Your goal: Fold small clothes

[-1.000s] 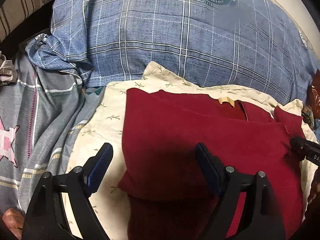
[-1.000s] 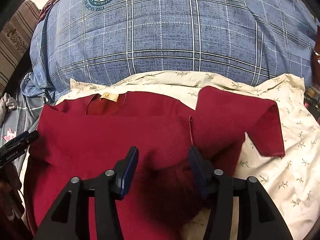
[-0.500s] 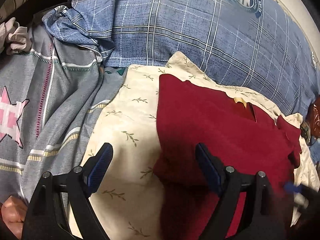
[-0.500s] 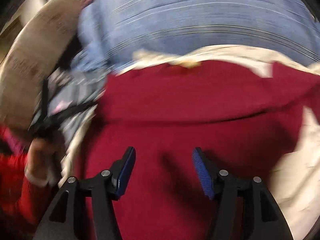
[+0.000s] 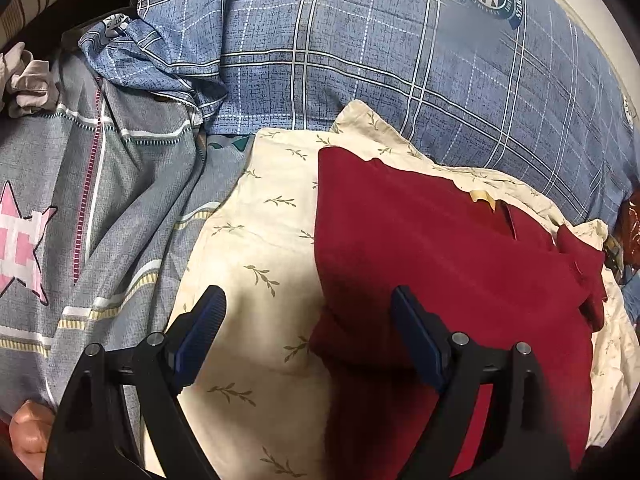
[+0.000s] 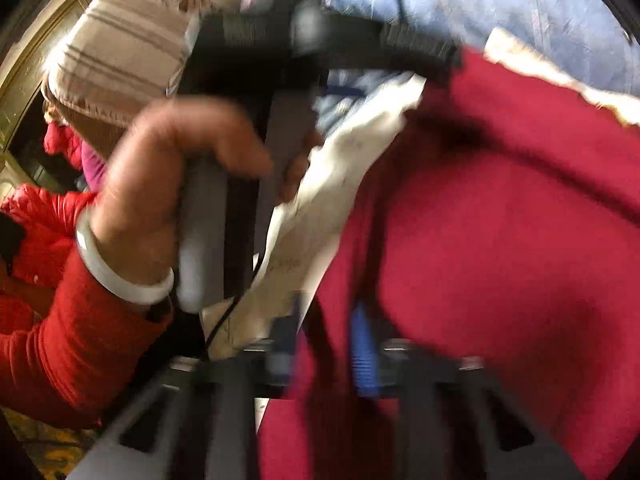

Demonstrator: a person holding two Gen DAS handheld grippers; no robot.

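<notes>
A dark red garment lies partly folded on a cream leaf-print cloth, its neck label toward the far side. My left gripper stands open over the garment's left edge, one finger above the cream cloth and the other above the red fabric, holding nothing. The right wrist view is blurred. There my right gripper has its blue pads closing together with a fold of the red garment between them, near that same left edge.
A blue plaid quilt fills the far side. Grey bedding with a pink star lies to the left. In the right wrist view a hand in a red sleeve grips the left gripper's handle, below a striped pillow.
My right gripper swung left across the garment to its left edge and went from open to shut on the red fabric. The left gripper shifted left off the garment's middle, then held still.
</notes>
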